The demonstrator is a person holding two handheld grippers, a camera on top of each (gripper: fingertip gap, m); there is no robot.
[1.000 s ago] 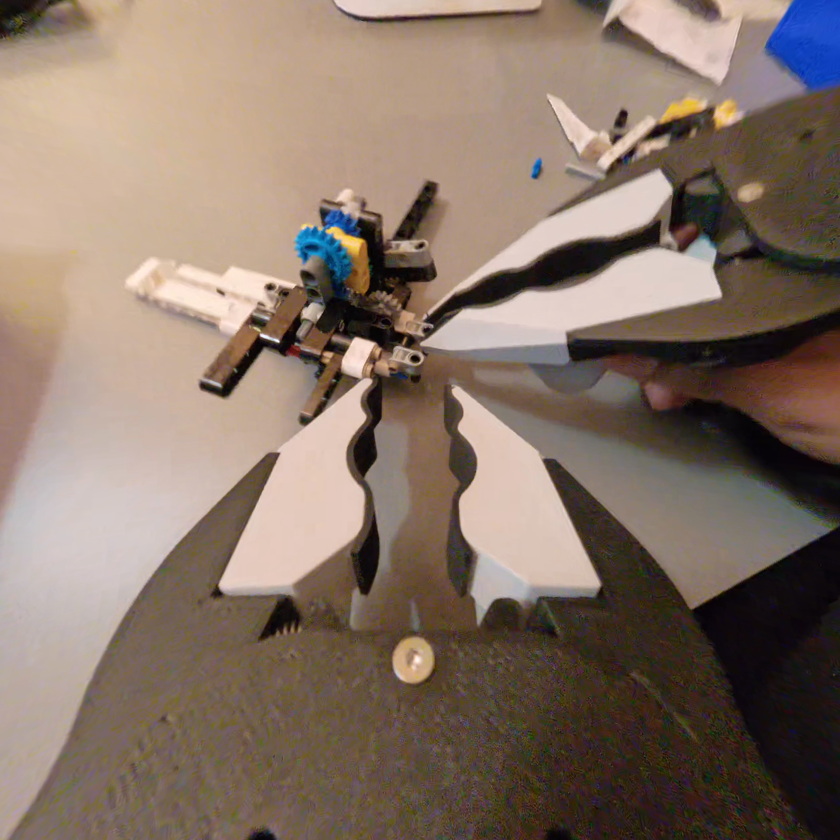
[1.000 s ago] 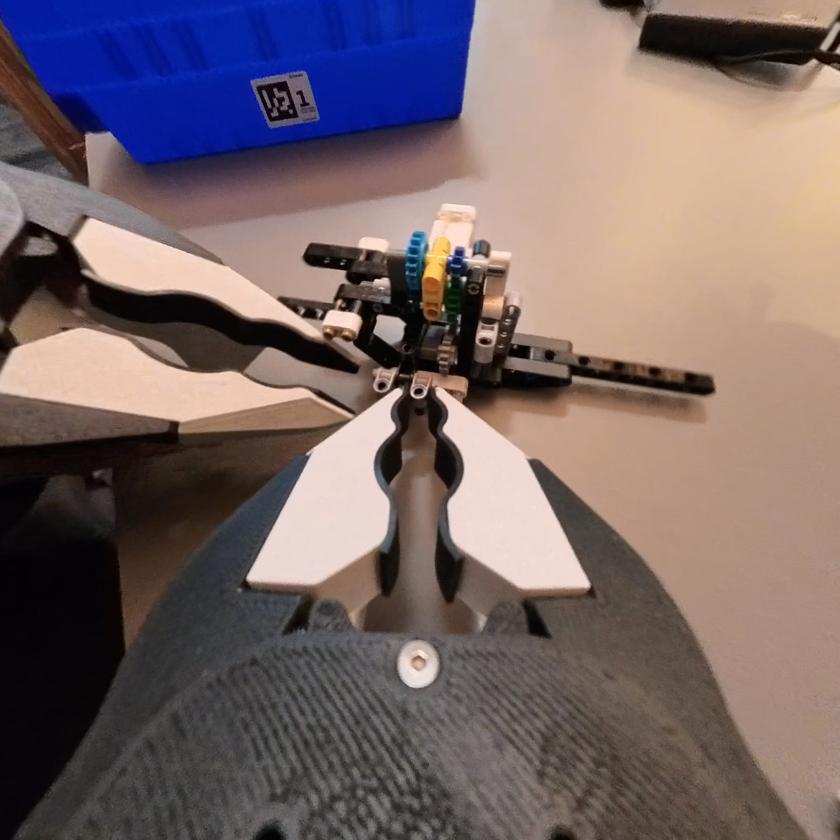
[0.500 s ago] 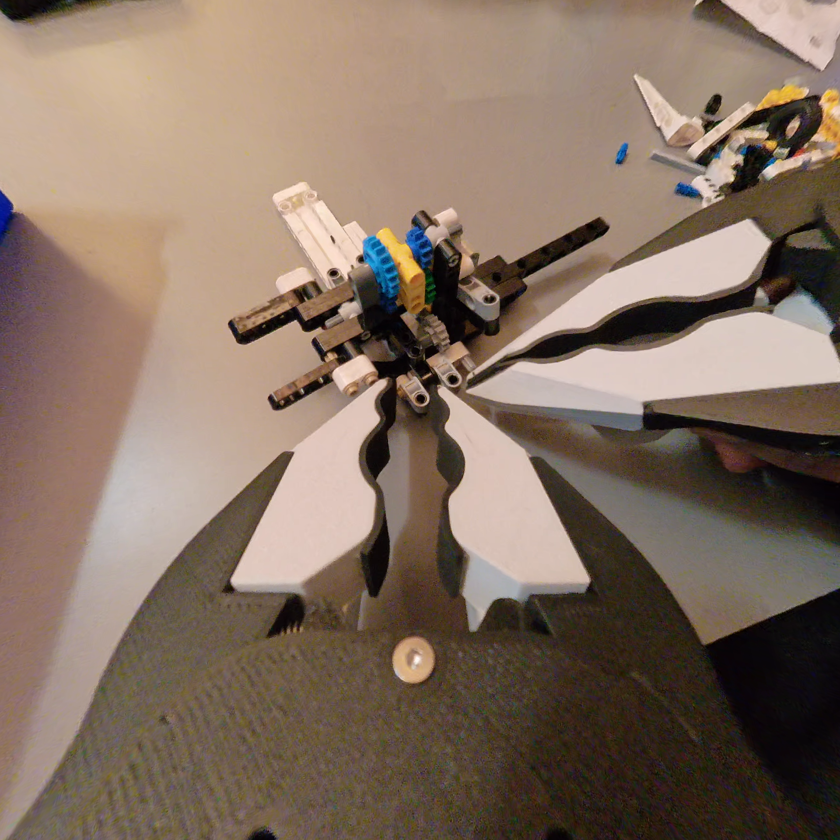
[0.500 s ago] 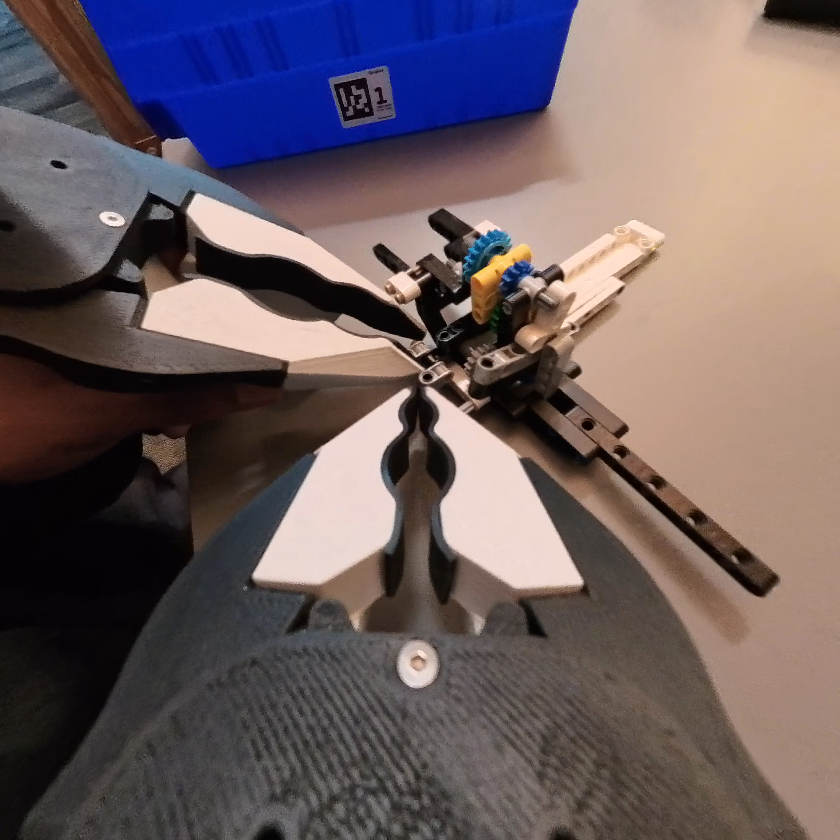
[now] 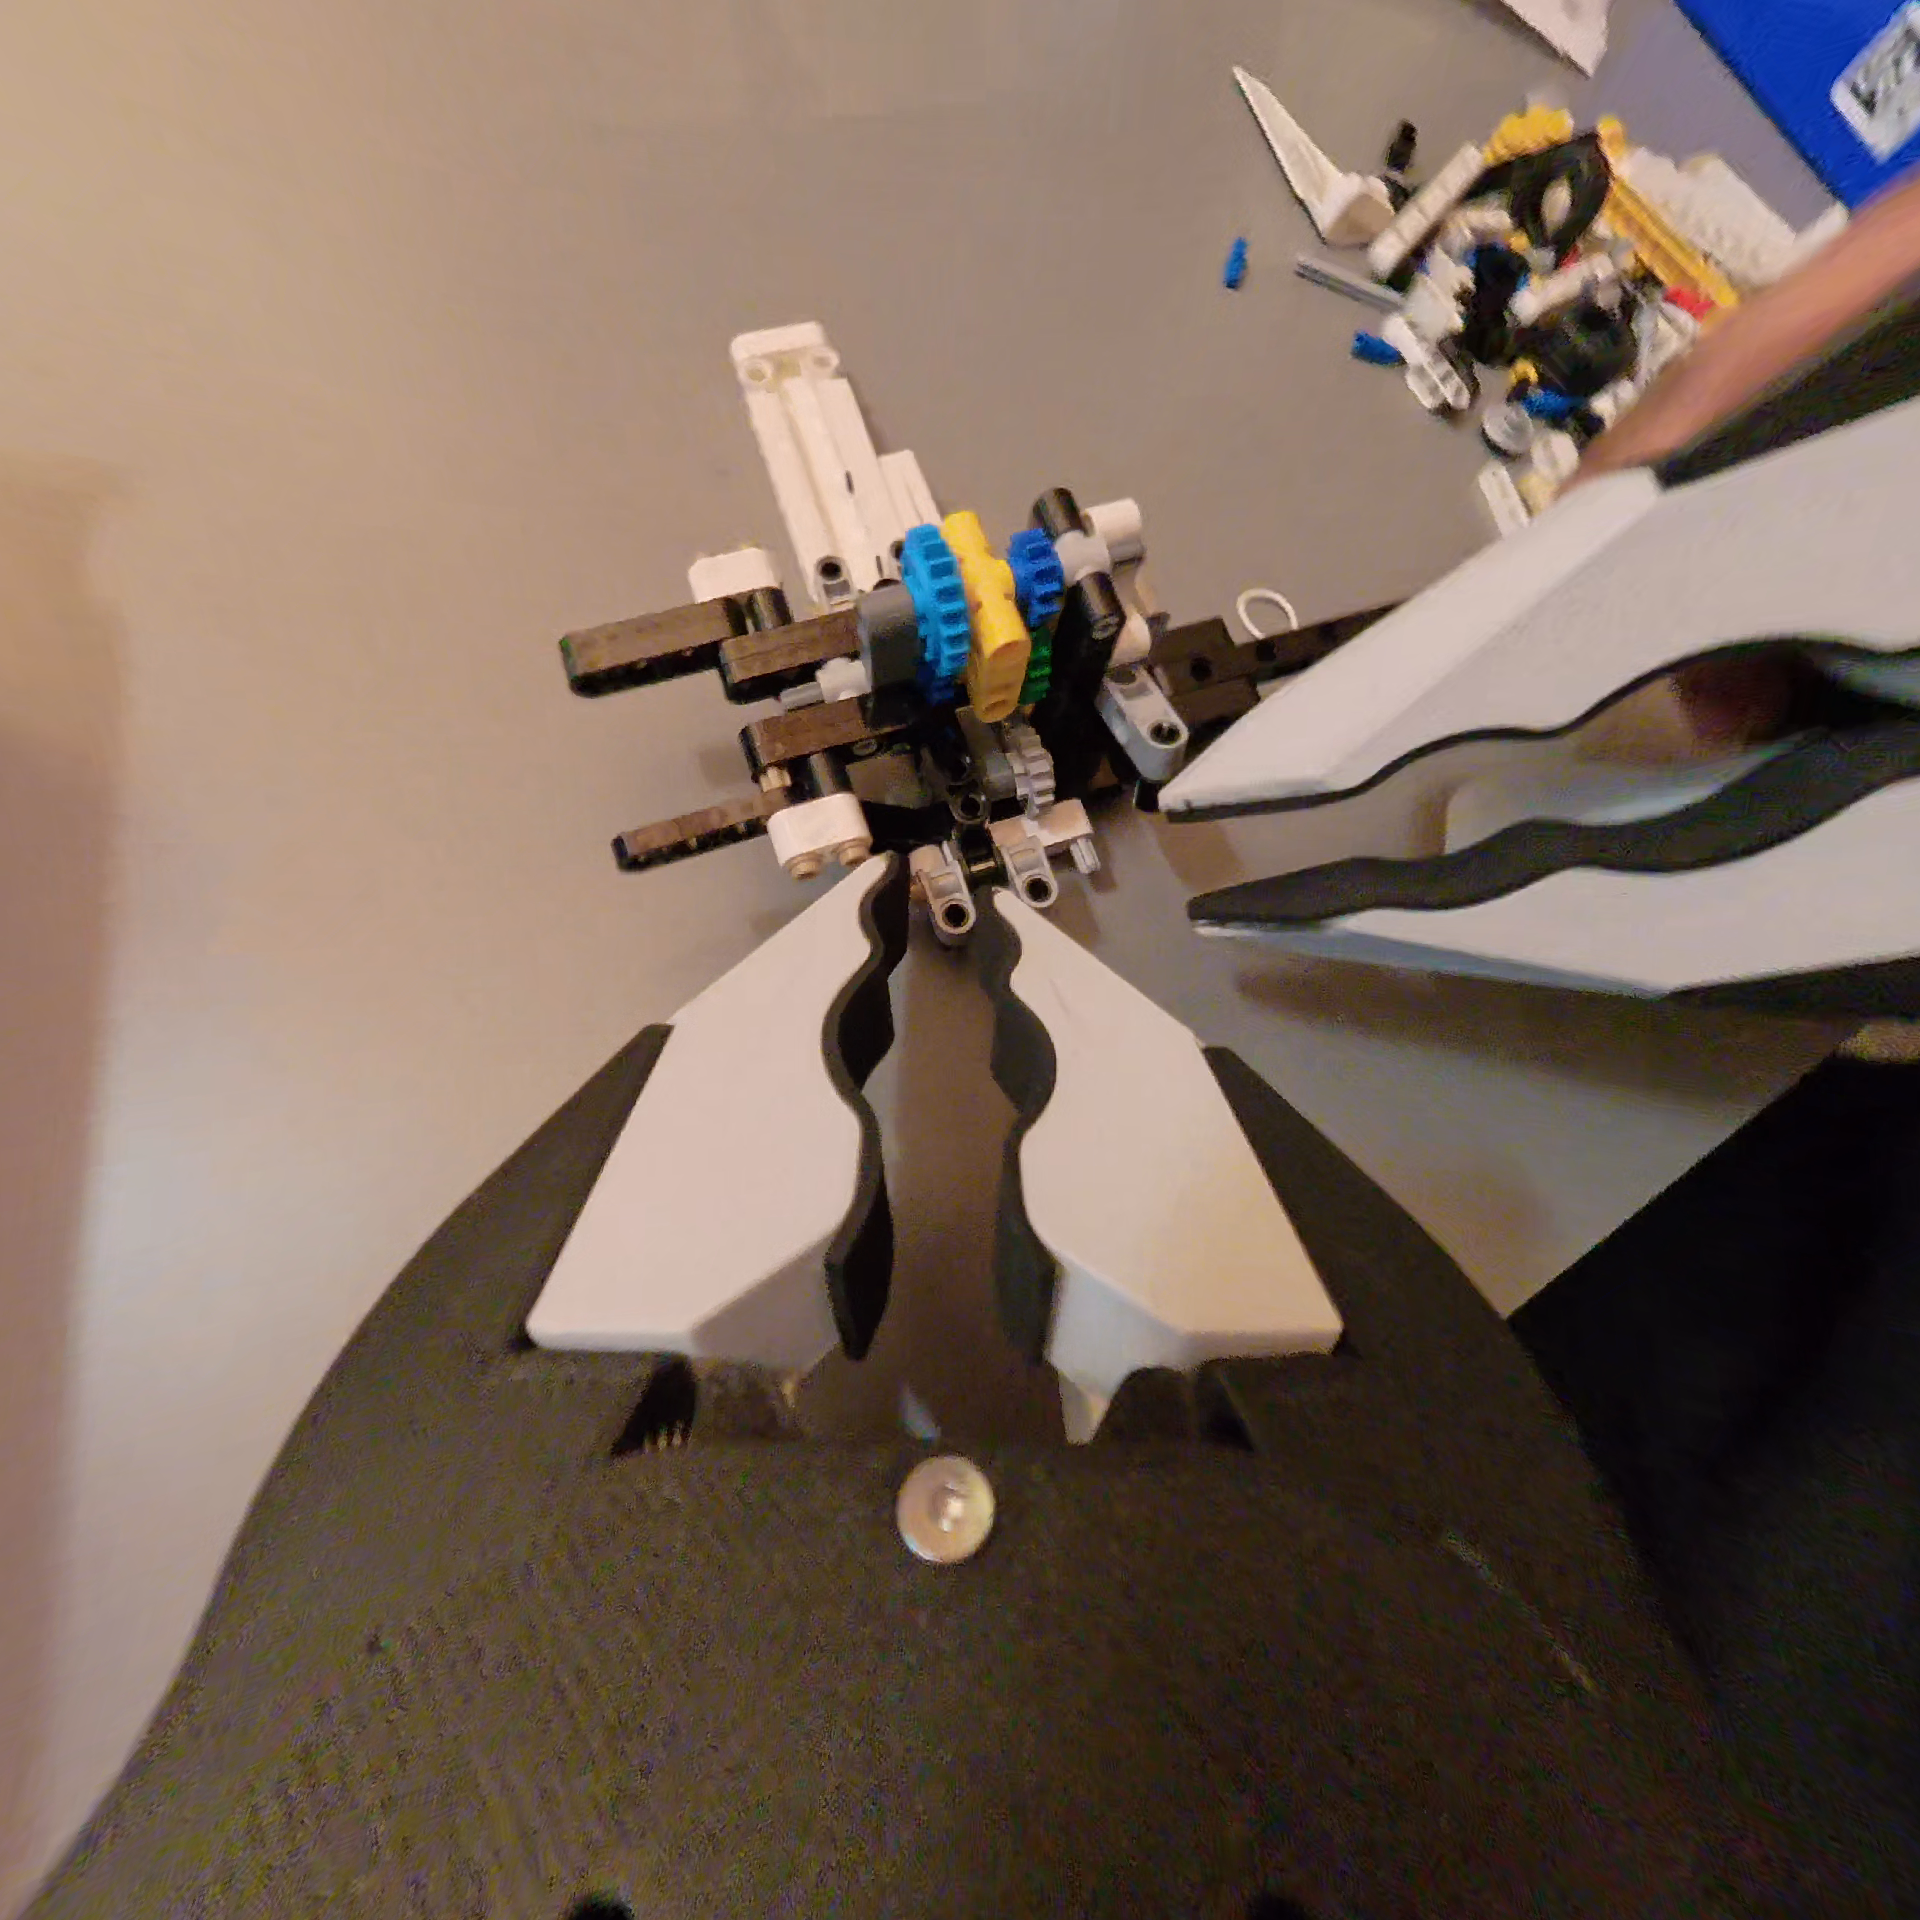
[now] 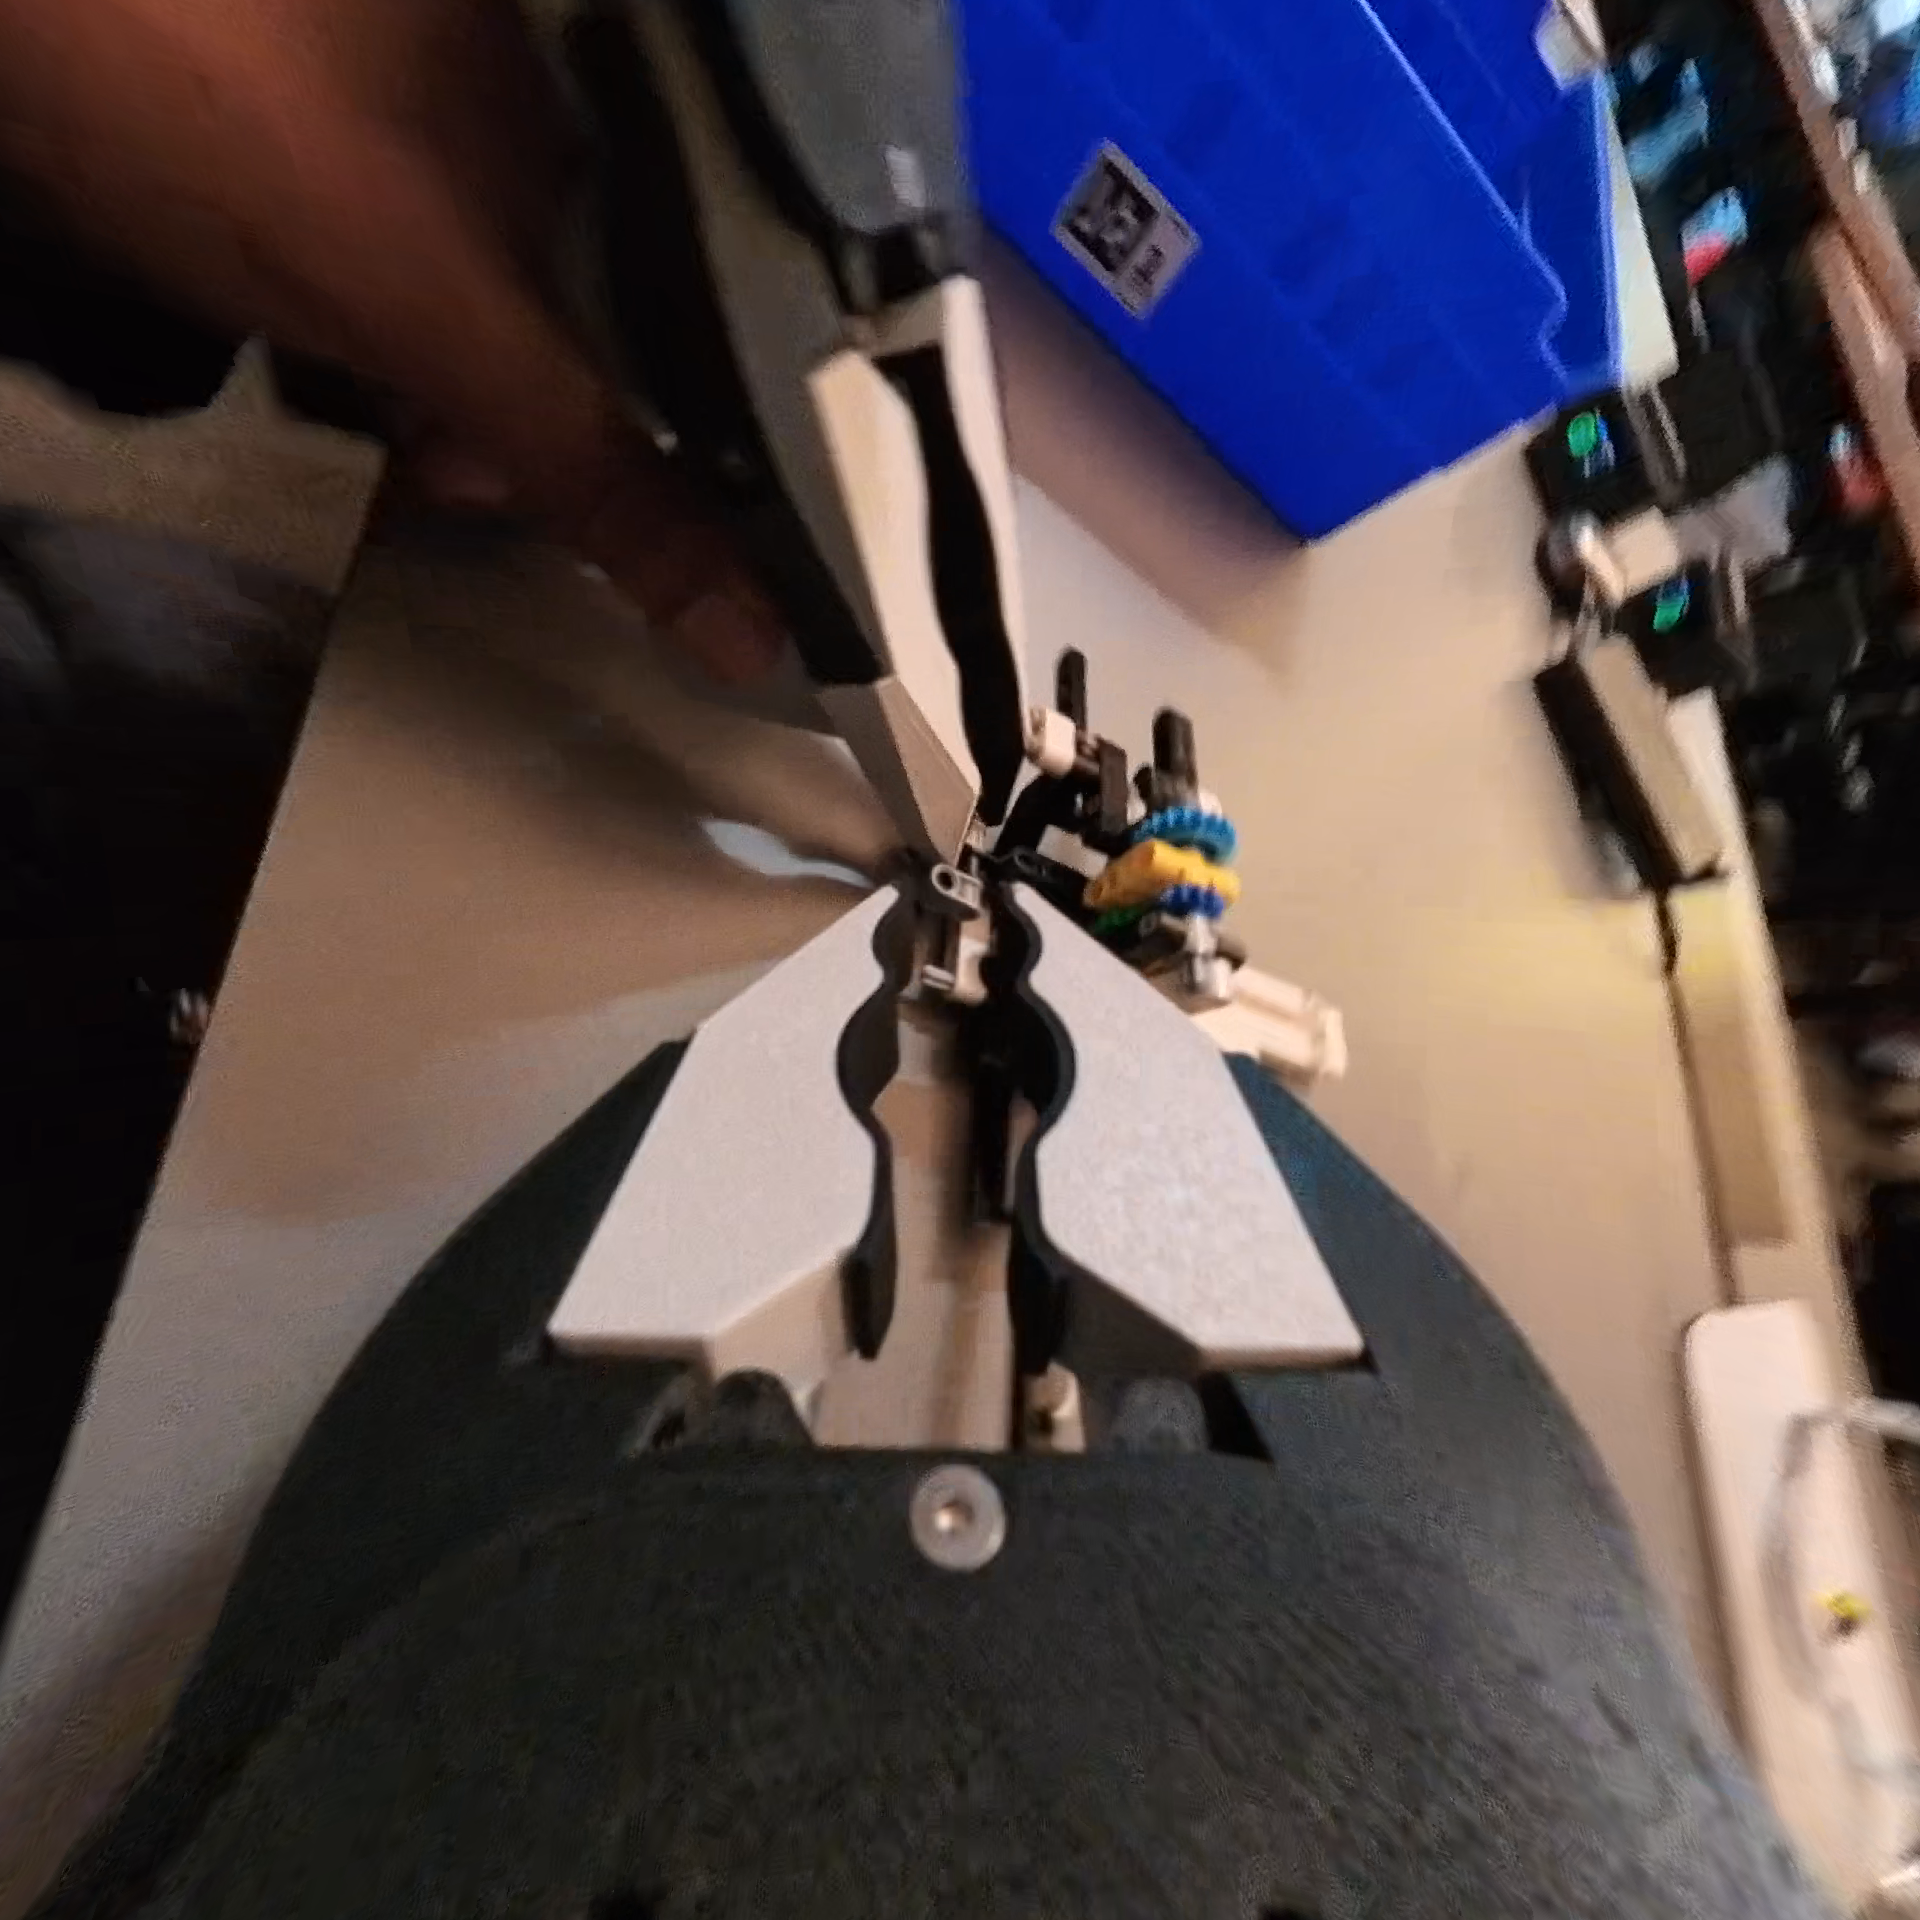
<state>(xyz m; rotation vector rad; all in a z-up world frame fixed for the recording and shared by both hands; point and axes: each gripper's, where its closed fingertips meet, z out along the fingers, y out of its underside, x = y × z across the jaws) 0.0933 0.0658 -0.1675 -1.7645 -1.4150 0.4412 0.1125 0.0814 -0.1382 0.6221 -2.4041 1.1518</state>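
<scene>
Gripping, left: the left gripper [image 5: 951, 883] is nearly closed, and its fingertips pinch a small grey connector [image 5: 951, 906] at the near edge of a toy brick model [image 5: 977, 644].
Right gripper: the right gripper [image 5: 1179, 857] comes in from the left gripper's right. Its jaws stand parted, with the tips just beside the model's near right corner and nothing clamped between them.
Model: it rests on the grey table [image 5: 416, 312] straight ahead of the left fingertips. Black beams [image 5: 665, 649] stick out to the left, blue gears [image 5: 935, 613] and a yellow piece [image 5: 987, 613] sit on top, and a white panel [image 5: 821, 447] runs off beyond.
Farther off: a loose pile of parts [image 5: 1538, 260] lies ahead and to the right, well apart from the model.
Left view only: the open gap at the right gripper's tips, and the pile of parts.
Right view only: blurred by motion. A grey piece of the model lies in line with its own fingers, and the left gripper reaches down onto the model from above. A blue bin [image 6: 1299, 260] stands beyond, with dark equipment [image 6: 1714, 623] far right.
</scene>
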